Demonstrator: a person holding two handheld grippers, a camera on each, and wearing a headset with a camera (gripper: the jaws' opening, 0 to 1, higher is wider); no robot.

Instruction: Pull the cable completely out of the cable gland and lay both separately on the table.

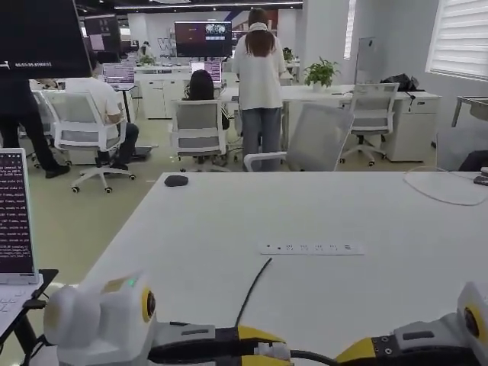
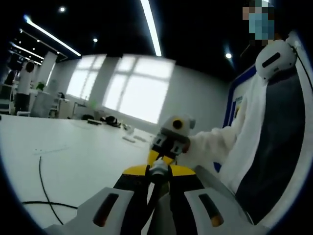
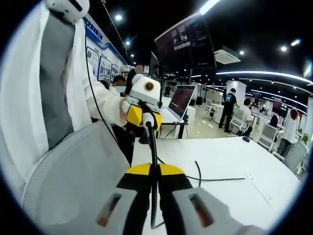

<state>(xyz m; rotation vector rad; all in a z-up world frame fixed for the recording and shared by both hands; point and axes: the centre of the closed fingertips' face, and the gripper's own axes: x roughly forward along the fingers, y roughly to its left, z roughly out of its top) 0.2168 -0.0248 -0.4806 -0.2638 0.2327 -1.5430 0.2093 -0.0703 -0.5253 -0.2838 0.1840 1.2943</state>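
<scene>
Head view: left gripper [image 1: 263,347] and right gripper [image 1: 355,352] sit nose to nose at the bottom edge, low over the wide matte white table [image 1: 366,213]. A thin black cable [image 1: 252,292] bridges the short gap between the yellow jaw tips. Its free tail lies on the table and runs off toward a flush white socket strip [image 1: 309,248]. A small black mouse [image 1: 175,181] sits at the far left edge, well apart. An open laptop with text on its screen [image 1: 15,213] stands off the table's left side. Behind is an open-plan office: an empty white swivel chair [image 1: 320,137], people seated and standing, blinds on the right-hand windows.

Left gripper view: jaws clenched on a small grey round cable gland [image 2: 159,169], right at the tips. The right gripper faces it, just beyond. The cable tail lies on the table to the left.

Right gripper view: jaws clamped on the cable itself, which runs straight from the tips to the left gripper.

Handling, my read:
- The cable is light and limp, so pull only, no pushing.
- The jacket looks smooth and may slip through the pads if the gland's seal bites. Grip close to the gland and pull along its axis.
- The gland is small, hard and round. It could easily twist out of the jaws and will likely roll once set down.
- The cable isn't out yet.
- The table is smooth, with room either side to lay the two apart.
</scene>
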